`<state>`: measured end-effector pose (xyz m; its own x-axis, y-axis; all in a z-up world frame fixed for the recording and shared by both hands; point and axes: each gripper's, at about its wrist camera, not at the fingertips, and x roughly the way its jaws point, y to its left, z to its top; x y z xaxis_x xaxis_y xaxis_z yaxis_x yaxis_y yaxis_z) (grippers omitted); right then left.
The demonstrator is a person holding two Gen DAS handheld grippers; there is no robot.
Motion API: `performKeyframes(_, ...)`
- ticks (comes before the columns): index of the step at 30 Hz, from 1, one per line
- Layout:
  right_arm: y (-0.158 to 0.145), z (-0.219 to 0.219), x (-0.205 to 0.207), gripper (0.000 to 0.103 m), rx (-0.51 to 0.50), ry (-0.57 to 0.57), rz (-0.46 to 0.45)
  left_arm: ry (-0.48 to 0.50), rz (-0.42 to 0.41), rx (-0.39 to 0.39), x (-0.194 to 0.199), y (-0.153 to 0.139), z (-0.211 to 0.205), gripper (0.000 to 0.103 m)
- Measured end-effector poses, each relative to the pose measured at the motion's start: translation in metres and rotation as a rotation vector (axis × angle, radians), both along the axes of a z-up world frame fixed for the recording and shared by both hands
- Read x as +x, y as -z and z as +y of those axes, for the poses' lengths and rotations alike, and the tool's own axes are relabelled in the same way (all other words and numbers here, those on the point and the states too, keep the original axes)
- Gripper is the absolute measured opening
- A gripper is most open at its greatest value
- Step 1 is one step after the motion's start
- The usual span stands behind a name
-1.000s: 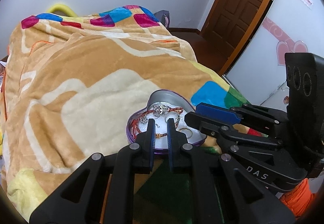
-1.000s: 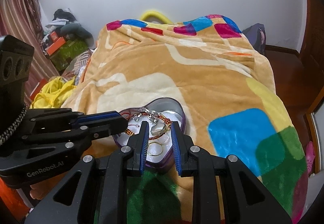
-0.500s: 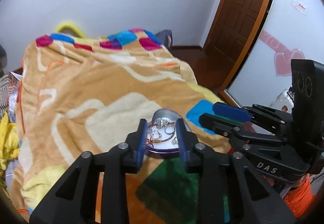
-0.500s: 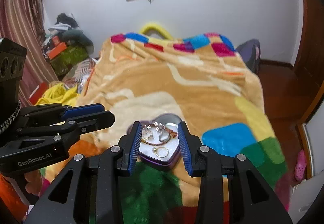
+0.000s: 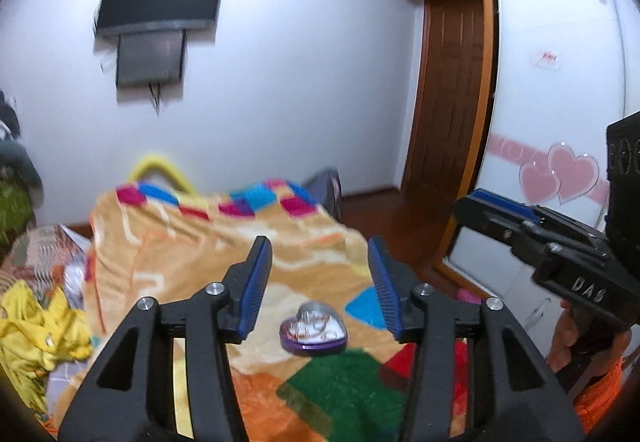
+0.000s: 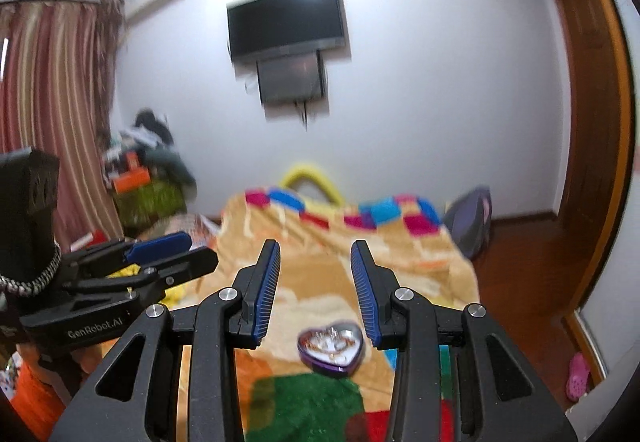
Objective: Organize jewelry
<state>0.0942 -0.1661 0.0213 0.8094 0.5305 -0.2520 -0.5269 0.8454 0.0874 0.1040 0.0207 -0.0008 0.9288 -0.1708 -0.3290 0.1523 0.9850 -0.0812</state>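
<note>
Hanging above the near end of the blanket (image 5: pixel 208 242), the left gripper (image 5: pixel 320 284) is holding its blue-padded fingers spread wide with nothing between them, and the right gripper (image 6: pixel 316 288) is doing likewise. Between each pair the purple heart-shaped tin (image 5: pixel 313 329) is lying open on the blanket, its jewelry (image 6: pixel 332 340) a blurred tangle of rings and chains. Only the left view is showing the white wardrobe door with pink hearts (image 5: pixel 560 172); only the right view is showing the striped curtain (image 6: pixel 52 114). Both are pointing toward the wall television (image 6: pixel 286 24). "DAS" is reading on the right gripper's body, "GenRobot.AI" on the left's.
</note>
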Motion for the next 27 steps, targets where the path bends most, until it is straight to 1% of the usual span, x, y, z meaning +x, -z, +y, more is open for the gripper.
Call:
performKeyframes(5,-0.02,-0.007,-0.041,0.034,0.031,0.04,-0.116,-0.048,-0.123,0.032,-0.047,-0.022,-0.008,0.059)
performKeyframes(6,-0.022,-0.007,-0.047,0.038,0.032,0.05,-0.135,-0.058,-0.141,0.037,-0.053,-0.023,-0.008,0.062)
performKeyframes(7,-0.023,-0.007,-0.053,0.045,0.035,0.062,-0.153,-0.068,-0.159,0.038,-0.06,-0.025,-0.008,0.067)
performKeyframes(8,-0.025,-0.007,-0.059,0.048,0.038,0.078,-0.175,-0.078,-0.178,0.037,-0.069,-0.028,-0.009,0.07)
performKeyframes(10,-0.025,-0.006,-0.067,0.056,0.037,0.102,-0.206,-0.097,-0.202,0.033,-0.079,-0.03,-0.01,0.085)
performKeyframes(11,-0.025,-0.004,-0.068,0.058,0.033,0.112,-0.215,-0.105,-0.214,0.034,-0.082,-0.031,-0.01,0.089)
performKeyframes(13,-0.024,-0.003,-0.073,0.069,0.031,0.135,-0.231,-0.122,-0.24,0.039,-0.091,-0.033,-0.011,0.096)
performKeyframes(14,-0.023,-0.002,-0.072,0.073,0.033,0.147,-0.236,-0.13,-0.249,0.045,-0.094,-0.033,-0.011,0.097)
performKeyframes(16,-0.022,-0.003,-0.076,0.088,0.041,0.17,-0.245,-0.138,-0.257,0.052,-0.1,-0.033,-0.012,0.099)
performKeyframes(17,-0.022,-0.002,-0.076,0.09,0.046,0.183,-0.248,-0.141,-0.259,0.054,-0.103,-0.033,-0.013,0.1)
performKeyframes(19,-0.021,-0.003,-0.078,0.097,0.044,0.193,-0.243,-0.144,-0.257,0.054,-0.105,-0.032,-0.014,0.1)
performKeyframes(27,-0.018,-0.007,-0.083,0.098,0.025,0.198,-0.224,-0.148,-0.245,0.054,-0.108,-0.026,-0.016,0.1)
